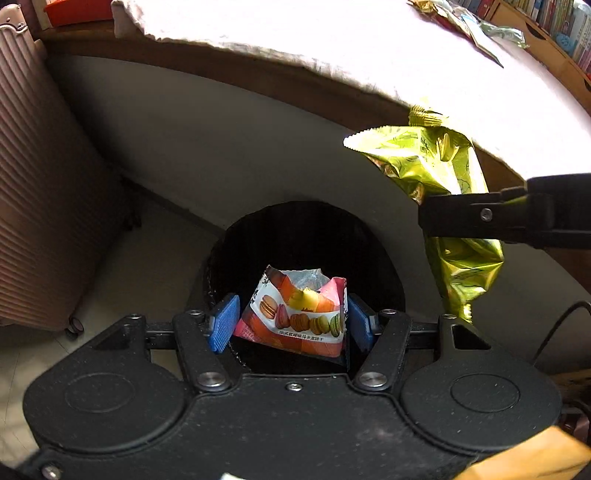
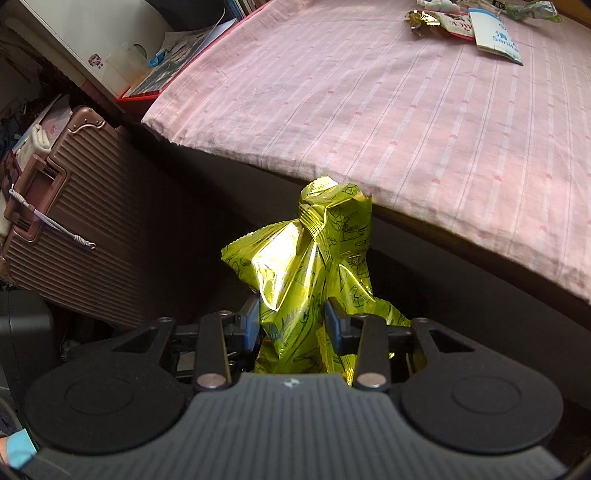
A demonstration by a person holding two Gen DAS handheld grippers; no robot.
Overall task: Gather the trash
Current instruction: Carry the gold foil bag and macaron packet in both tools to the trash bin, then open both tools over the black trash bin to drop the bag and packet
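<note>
- Left gripper [image 1: 291,323] clamps a pink macaron wrapper [image 1: 295,317] btwn its blue pads [image 1: 223,325], right above the black trash bin [image 1: 258,240] opening.
- Right gripper [image 2: 291,325] is clenched on a crumpled gold-green foil wrapper [image 2: 314,266], near the bed edge, beside the bin.
- Bin interior is dark; contents can't be made out.
- More wrappers [image 2: 480,26] lie on the pink striped bedsheet [image 2: 369,110], partly cut off at top.
- Ribbed suitcase [image 2: 92,229] at left.

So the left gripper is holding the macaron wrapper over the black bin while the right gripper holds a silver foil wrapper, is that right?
Not quite: the foil wrapper in the right gripper is gold-green, not silver, as the right wrist view shows. The left gripper does hold the macaron wrapper over the black bin.
</note>
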